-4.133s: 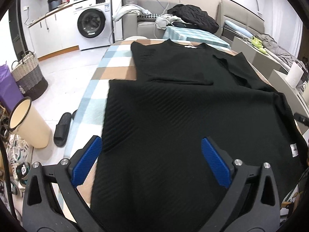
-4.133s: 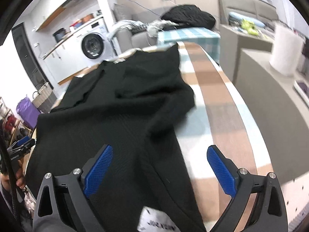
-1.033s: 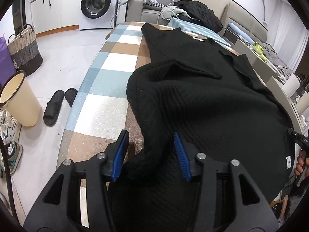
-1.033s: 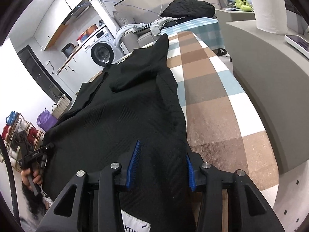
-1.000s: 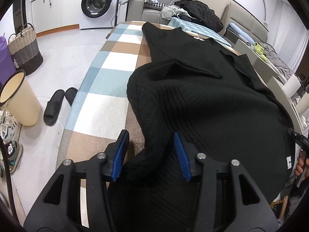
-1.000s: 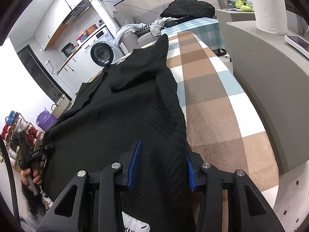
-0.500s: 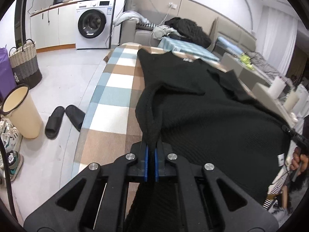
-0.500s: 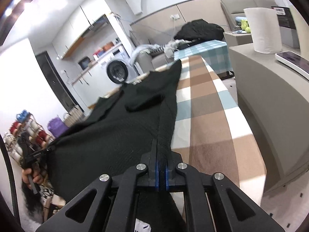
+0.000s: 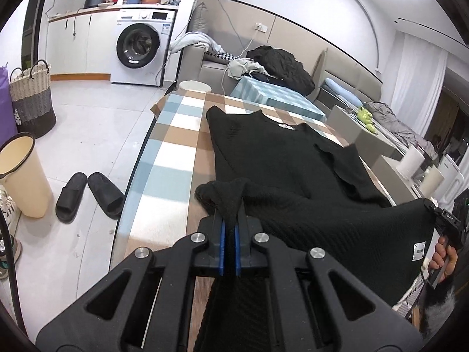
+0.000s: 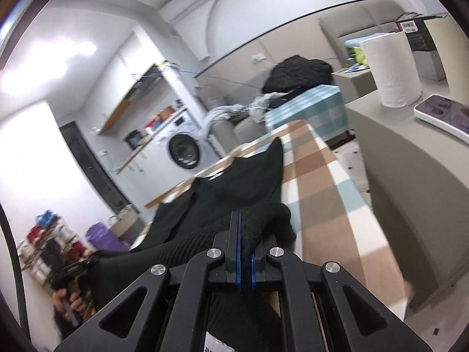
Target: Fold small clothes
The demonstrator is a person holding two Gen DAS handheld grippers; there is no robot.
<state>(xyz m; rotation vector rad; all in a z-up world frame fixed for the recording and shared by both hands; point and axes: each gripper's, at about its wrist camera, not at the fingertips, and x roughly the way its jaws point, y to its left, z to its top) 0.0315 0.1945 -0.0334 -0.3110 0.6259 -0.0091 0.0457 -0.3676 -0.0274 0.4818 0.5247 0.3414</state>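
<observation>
A black ribbed knit top lies lengthwise on the checked table, neck end far away. My left gripper is shut on the near left hem corner, lifted off the cloth. My right gripper is shut on the near right hem corner of the black top, also raised. The near hem hangs stretched between the two grippers. The right gripper appears at the right edge of the left wrist view, with a hand below it. A white label shows near that corner.
Left of the table on the floor are black slippers, a cream bin and a woven basket. A washing machine and a sofa with dark clothes stand behind. A grey counter with a paper roll runs along the right.
Both grippers closed on the near hem corners, then rose and tilted up, lifting the hem off the table. The views now look further across the room.
</observation>
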